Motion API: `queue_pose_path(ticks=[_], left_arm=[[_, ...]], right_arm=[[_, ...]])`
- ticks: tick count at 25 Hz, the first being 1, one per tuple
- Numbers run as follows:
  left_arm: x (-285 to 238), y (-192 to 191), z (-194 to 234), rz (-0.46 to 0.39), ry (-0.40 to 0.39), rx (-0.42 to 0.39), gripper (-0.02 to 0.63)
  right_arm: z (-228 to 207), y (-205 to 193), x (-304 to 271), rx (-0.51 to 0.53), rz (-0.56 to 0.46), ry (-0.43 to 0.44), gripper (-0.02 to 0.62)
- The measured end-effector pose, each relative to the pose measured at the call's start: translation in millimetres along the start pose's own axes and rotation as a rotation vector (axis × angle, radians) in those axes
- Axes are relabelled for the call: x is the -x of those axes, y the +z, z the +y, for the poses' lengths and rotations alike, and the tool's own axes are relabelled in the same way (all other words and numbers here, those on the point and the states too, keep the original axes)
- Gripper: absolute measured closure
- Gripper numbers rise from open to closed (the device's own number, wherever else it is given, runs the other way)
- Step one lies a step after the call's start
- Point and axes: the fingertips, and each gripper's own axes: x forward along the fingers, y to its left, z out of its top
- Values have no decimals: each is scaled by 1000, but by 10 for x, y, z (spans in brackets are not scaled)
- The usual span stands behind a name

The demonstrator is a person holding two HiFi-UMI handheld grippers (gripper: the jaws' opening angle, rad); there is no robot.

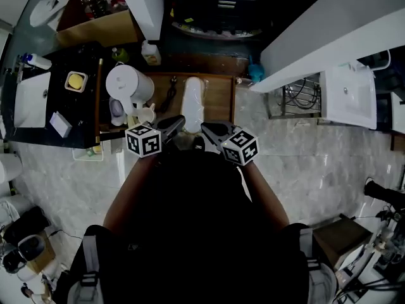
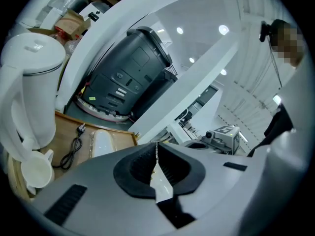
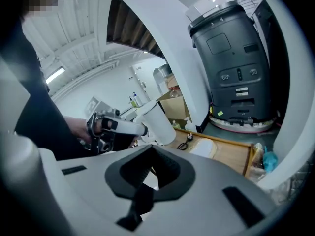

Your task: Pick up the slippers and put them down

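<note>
On the brown wooden tray (image 1: 219,97) ahead lies the flat white fabric slipper (image 1: 192,103), likely light, soft and floppy; best pinched at its sole edge. Held side by side near it and tilted slightly down, left gripper (image 2: 156,146) and right gripper (image 3: 152,149) are closed, empty.

Pale, perhaps marble floor (image 1: 304,163); low wooden table (image 1: 220,100) (round ceiling lights (image 2: 224,29) overhead)

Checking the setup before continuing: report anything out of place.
Only one white slipper shows. It lies on the wooden tray beside a loose black cord and a white kettle, an odd spot for footwear. No second slipper can be made out. Nothing looks spilled or damaged.
</note>
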Motion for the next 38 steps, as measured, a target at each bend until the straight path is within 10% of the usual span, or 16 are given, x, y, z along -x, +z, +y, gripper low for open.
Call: queue_pose_path(ticks=[9, 38], left_arm=[[-82, -164, -376, -7, -32, -102, 594], [-156, -377, -557, -3, -6, -78, 594]], right_arm=[[55, -51, 302, 73, -30, -20, 588], [37, -188, 422, 132, 2, 12, 589]])
